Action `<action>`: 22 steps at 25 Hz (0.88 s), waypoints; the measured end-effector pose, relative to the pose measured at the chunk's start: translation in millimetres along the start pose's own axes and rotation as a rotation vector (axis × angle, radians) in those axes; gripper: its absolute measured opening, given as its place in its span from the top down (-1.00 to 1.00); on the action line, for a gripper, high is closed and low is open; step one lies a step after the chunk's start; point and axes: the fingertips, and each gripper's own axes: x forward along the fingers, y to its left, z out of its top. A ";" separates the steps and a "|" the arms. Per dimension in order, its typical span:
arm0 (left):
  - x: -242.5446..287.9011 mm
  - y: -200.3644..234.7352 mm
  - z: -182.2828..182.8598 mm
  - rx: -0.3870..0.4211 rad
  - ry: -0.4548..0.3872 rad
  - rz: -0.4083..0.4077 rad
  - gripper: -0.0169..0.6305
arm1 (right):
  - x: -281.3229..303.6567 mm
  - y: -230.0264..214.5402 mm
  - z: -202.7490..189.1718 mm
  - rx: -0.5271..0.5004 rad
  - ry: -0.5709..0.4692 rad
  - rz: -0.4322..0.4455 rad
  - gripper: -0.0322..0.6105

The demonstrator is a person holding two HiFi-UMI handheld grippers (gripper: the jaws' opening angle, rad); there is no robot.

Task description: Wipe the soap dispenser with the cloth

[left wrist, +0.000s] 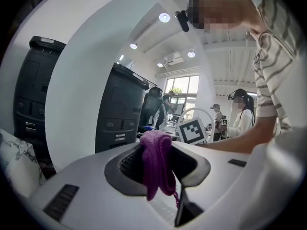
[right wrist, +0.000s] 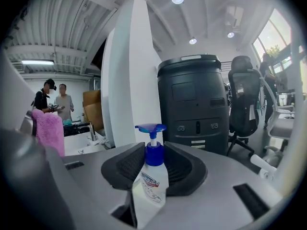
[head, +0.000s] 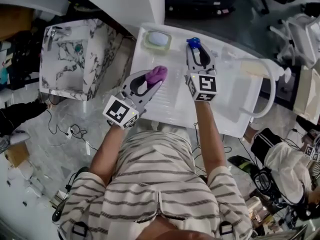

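My right gripper (head: 194, 49) is shut on the soap dispenser (right wrist: 150, 186), a clear bottle with a blue pump head (head: 193, 42); in the right gripper view it stands upright between the jaws. A purple cloth (head: 157, 74) is bunched in my left gripper (head: 156, 80), which is shut on it; in the left gripper view the cloth (left wrist: 157, 162) hangs down between the jaws. Both grippers are held above the white sink counter (head: 172, 106), the left one slightly nearer me and to the left of the dispenser. Cloth and bottle are apart.
A soap dish (head: 157, 40) with a pale bar sits at the counter's far left corner. A white curved faucet (head: 267, 91) arches over the right side. A marbled cabinet (head: 75, 59) stands to the left. Cables lie on the floor (head: 65, 134).
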 end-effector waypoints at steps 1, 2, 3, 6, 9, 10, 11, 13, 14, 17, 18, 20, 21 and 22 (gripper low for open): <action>1.2 1.1 -1.6 -0.005 0.001 0.001 0.54 | 4.6 -0.9 -2.5 -0.005 0.005 0.003 0.49; 2.2 2.3 -3.3 -0.010 0.002 0.003 0.54 | 9.1 -1.5 -5.1 -0.010 0.012 0.005 0.49; 2.8 3.5 -5.0 -0.015 0.004 0.004 0.54 | 13.2 -1.9 -7.6 -0.014 0.018 0.008 0.49; 3.7 5.7 -10.6 -0.032 0.011 0.010 0.54 | 23.4 -2.2 -15.1 -0.028 0.031 0.021 0.49; 3.7 7.8 -14.0 -0.048 0.012 0.015 0.54 | 31.4 -2.4 -22.9 -0.041 0.044 0.027 0.49; 3.9 8.5 -14.3 -0.051 0.011 0.016 0.54 | 33.2 -2.9 -25.3 -0.042 0.048 0.027 0.49; 4.2 9.1 -14.5 -0.053 0.010 0.018 0.54 | 34.6 -3.7 -27.5 -0.045 0.051 0.026 0.49; 5.0 9.9 -14.7 -0.056 0.012 0.024 0.54 | 35.9 -5.3 -31.3 -0.054 0.058 0.024 0.49; 5.3 10.3 -14.7 -0.057 0.012 0.026 0.54 | 36.1 -5.3 -32.5 -0.061 0.059 0.024 0.49; 5.3 11.0 -15.1 -0.059 0.012 0.028 0.54 | 35.7 -4.1 -35.2 -0.061 0.067 0.021 0.48; 5.3 10.8 -15.2 -0.060 0.011 0.026 0.54 | 35.4 -3.8 -35.9 -0.049 0.068 0.022 0.47; 5.5 9.7 -14.8 -0.061 0.010 0.023 0.54 | 34.8 -2.5 -35.5 -0.038 0.060 0.029 0.46; 5.6 9.0 -14.0 -0.063 0.007 0.021 0.54 | 34.3 -1.6 -34.7 -0.039 0.057 0.032 0.44; 5.5 8.3 -13.0 -0.066 0.004 0.020 0.54 | 33.6 -0.6 -33.6 -0.042 0.055 0.034 0.44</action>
